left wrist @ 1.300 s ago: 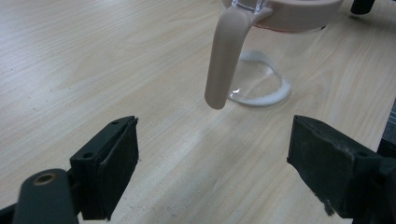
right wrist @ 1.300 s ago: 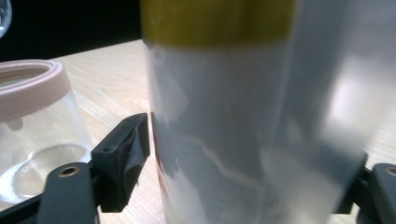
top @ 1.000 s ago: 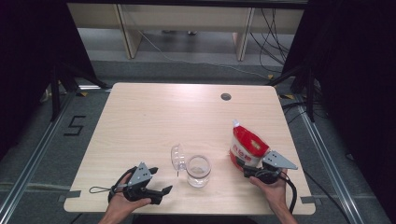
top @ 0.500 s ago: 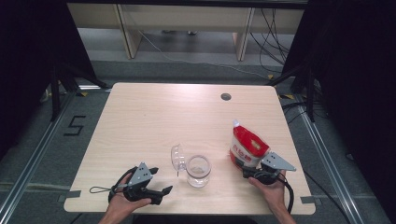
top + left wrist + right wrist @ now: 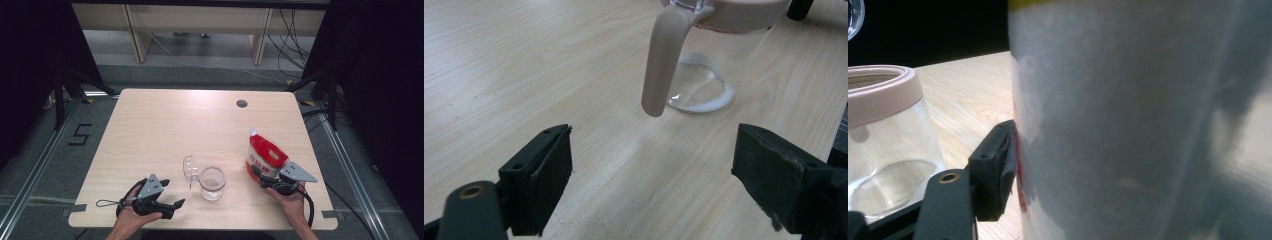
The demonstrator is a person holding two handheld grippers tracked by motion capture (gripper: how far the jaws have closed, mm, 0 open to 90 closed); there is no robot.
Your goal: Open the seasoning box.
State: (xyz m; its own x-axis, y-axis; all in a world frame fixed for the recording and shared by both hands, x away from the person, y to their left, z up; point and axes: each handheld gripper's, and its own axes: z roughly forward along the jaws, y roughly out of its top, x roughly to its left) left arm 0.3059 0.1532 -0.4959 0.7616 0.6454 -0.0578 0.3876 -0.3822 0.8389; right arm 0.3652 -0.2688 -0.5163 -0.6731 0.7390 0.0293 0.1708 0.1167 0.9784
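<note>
Pouch (image 5: 266,156) of red and white, standing on the table (image 5: 165,125) at its right front, looks soft and part-filled, likely to sag and shift; I'd judge its lower body the place to hold. The right gripper (image 5: 264,176) has its fingers (image 5: 993,170) pressed against it there, seemingly clamped. The left gripper (image 5: 172,205) rests with fingers (image 5: 544,175) spread wide, holding nothing, near the open glass jar (image 5: 212,183).

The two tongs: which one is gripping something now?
The right tongs, shut on the red and white bag. The left tongs are open on nothing, lying short of the glass jar.
</note>
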